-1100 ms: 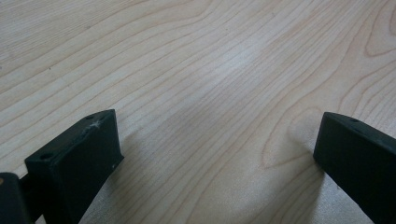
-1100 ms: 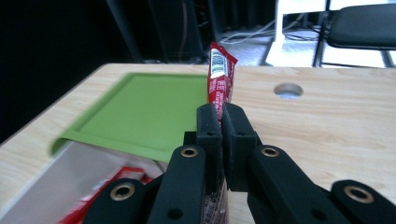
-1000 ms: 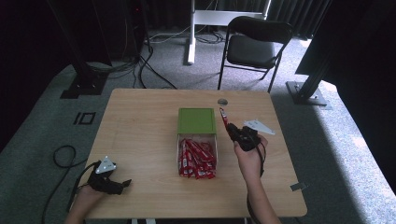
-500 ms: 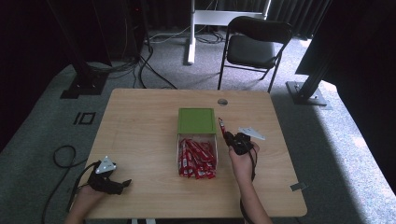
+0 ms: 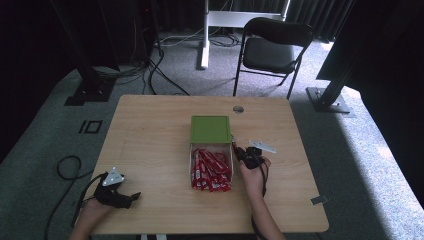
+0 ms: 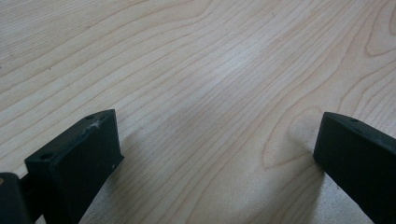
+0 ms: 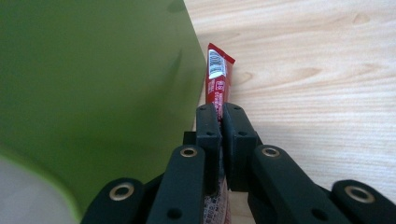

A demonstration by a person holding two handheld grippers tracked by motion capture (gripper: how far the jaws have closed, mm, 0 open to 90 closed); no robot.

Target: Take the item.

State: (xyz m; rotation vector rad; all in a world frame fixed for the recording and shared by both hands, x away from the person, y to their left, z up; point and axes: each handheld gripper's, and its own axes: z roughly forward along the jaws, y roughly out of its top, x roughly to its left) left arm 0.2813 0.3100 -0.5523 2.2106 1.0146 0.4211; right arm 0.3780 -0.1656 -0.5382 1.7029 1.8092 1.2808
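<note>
Beside the green square plastic lid [image 5: 210, 129], right tongs [image 5: 235, 146] pinch one red foil sachet [image 7: 218, 79], clear box [image 5: 192, 170] brimming; left tongs [image 5: 131, 197] idle, wide open on the desk [image 5: 150, 130], one sachet among many moved.

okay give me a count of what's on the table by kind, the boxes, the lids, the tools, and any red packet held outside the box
Clear box of red packets: 1
Green lid: 1
Tools: 2, left tool and right tool
Red packet held in the right tool: 1
Total: 5
</note>
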